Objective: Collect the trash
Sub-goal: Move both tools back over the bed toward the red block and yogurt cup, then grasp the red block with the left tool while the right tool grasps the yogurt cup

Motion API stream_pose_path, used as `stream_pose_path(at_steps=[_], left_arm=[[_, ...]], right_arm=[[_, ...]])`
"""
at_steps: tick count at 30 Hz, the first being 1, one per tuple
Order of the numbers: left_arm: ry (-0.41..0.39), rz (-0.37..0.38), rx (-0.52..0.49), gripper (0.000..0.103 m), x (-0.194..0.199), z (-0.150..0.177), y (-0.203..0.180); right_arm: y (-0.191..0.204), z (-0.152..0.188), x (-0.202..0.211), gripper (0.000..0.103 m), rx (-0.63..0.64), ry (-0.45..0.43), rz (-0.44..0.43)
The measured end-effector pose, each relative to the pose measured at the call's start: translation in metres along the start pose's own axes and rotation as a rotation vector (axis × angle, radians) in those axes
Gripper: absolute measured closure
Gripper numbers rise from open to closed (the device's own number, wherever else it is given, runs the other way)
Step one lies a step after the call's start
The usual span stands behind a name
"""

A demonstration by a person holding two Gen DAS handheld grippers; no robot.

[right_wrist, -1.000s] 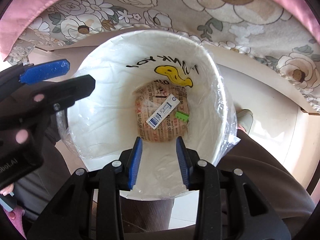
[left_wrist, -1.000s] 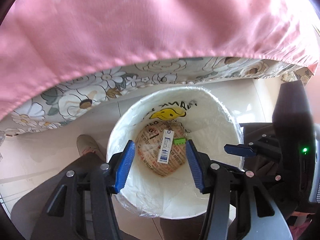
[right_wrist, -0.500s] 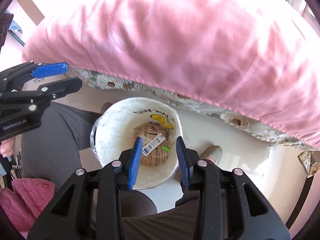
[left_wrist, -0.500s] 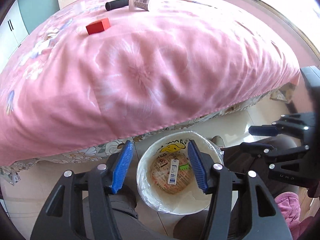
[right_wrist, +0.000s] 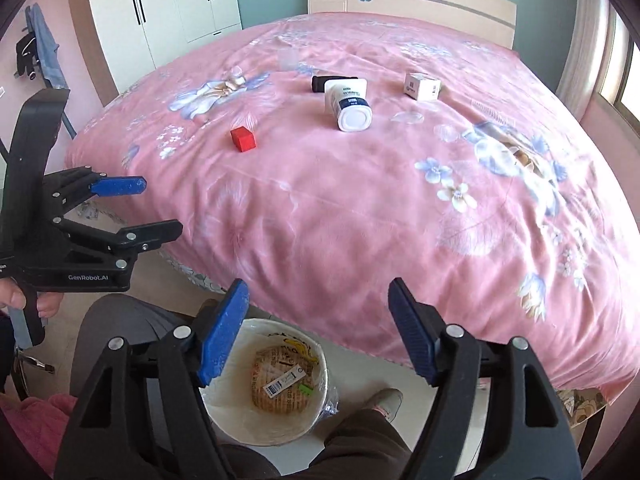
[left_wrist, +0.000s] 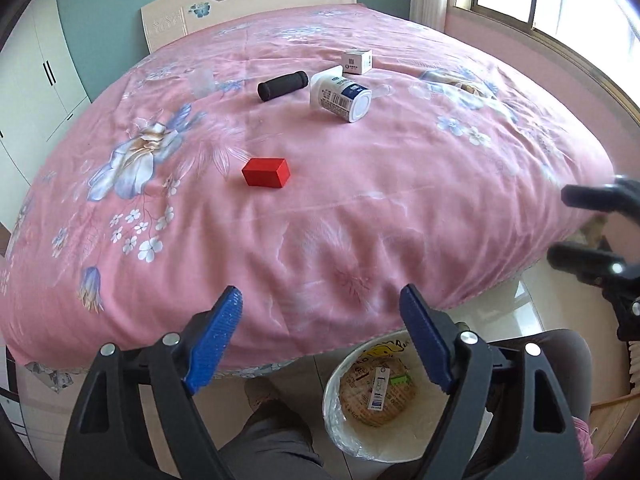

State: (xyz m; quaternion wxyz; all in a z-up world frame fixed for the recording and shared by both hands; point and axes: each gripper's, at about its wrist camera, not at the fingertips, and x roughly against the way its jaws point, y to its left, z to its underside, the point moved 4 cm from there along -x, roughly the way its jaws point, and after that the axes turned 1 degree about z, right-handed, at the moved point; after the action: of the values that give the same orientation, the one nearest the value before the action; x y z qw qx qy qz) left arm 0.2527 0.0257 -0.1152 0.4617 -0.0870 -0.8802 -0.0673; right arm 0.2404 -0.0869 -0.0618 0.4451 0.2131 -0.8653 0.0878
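Pink bedspread [left_wrist: 360,208] showing blue-white flowers; block [left_wrist: 266,172] showing red, tube [left_wrist: 282,85] black, bin [right_wrist: 224,408] white.

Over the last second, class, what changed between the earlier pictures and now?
Both grippers rose from over the bin to bed height, bringing the bed top into view. The left gripper and right gripper widened, their jaws opening with nothing between them. Nothing was taken or released. The wrapper, strip and green piece stayed in the bin.
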Motion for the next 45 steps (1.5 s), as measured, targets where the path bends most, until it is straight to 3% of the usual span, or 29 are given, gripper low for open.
stream_pose_path(at_steps=[12,28,34,38,39,41,45], left_arm=[[-0.004,0.007,-0.003,0.020,-0.041,-0.041,0.033],[0.003,0.070,0.027,0.021,-0.103,-0.082,0.056],[0.012,0.097,0.027,0.038,-0.116,-0.089,0.056],[0.026,0.121,0.042,0.056,-0.121,-0.091,0.055],[0.032,0.117,0.048,0.059,-0.121,-0.091,0.055],[0.029,0.111,0.052,0.059,-0.120,-0.091,0.054],[0.028,0.102,0.054,0.059,-0.117,-0.091,0.054]], right_arm=[[-0.004,-0.089,-0.041,0.031,0.053,-0.041,0.013],[-0.029,-0.158,-0.162,0.031,0.027,0.051,0.017],[-0.034,-0.178,-0.202,0.031,0.041,0.097,0.031],[-0.036,-0.187,-0.221,0.031,0.043,0.128,0.027],[-0.037,-0.189,-0.224,0.033,0.041,0.132,0.025],[-0.037,-0.191,-0.230,0.052,0.039,0.152,0.009],[-0.039,-0.191,-0.231,0.055,0.007,0.159,-0.011]])
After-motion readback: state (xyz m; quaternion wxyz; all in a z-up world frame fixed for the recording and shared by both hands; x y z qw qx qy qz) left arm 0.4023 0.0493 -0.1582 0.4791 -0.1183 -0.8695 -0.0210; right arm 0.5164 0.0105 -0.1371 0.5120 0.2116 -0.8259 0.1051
